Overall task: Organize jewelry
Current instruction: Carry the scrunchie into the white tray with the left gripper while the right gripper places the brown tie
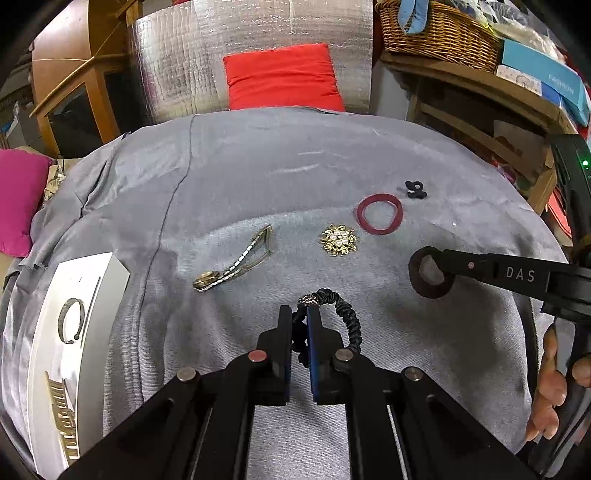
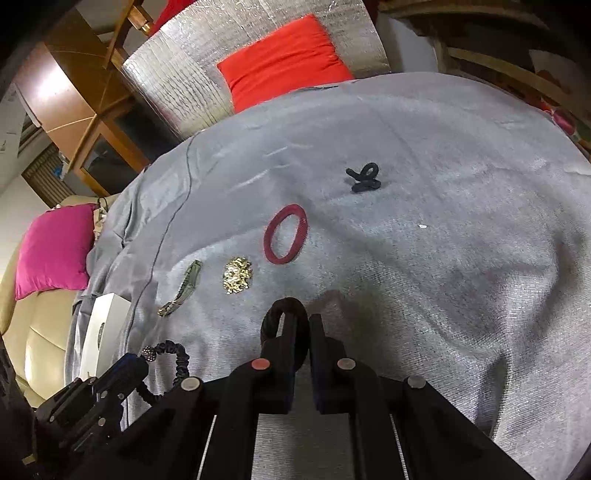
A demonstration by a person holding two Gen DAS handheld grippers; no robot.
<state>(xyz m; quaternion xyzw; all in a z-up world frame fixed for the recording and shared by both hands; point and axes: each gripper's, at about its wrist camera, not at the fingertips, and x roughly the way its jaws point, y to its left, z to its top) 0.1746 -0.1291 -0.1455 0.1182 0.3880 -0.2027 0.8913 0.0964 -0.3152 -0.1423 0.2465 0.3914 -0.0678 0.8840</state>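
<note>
My left gripper point(image 1: 299, 317) is shut on a black scrunchie bracelet point(image 1: 345, 314) with a beaded clasp, low over the grey cloth. My right gripper point(image 2: 303, 325) is shut on a dark hair ring point(image 2: 282, 314); it shows in the left wrist view point(image 1: 430, 273) too. On the cloth lie a gold watch point(image 1: 232, 264), a gold pearl brooch point(image 1: 338, 240), a maroon hair ring point(image 1: 379, 213) and a small black twisted hair tie point(image 1: 415, 189). A white tray point(image 1: 99, 273) at the left holds a metal bangle point(image 1: 72, 319) and a gold comb clip point(image 1: 61, 417).
The grey cloth point(image 1: 258, 166) covers a rounded table. A red cushion point(image 1: 284, 75) and silver foil panel point(image 1: 177, 55) stand behind it. A pink cushion point(image 1: 18, 199) lies left. A wicker basket point(image 1: 436, 29) and boxes sit on shelves at right.
</note>
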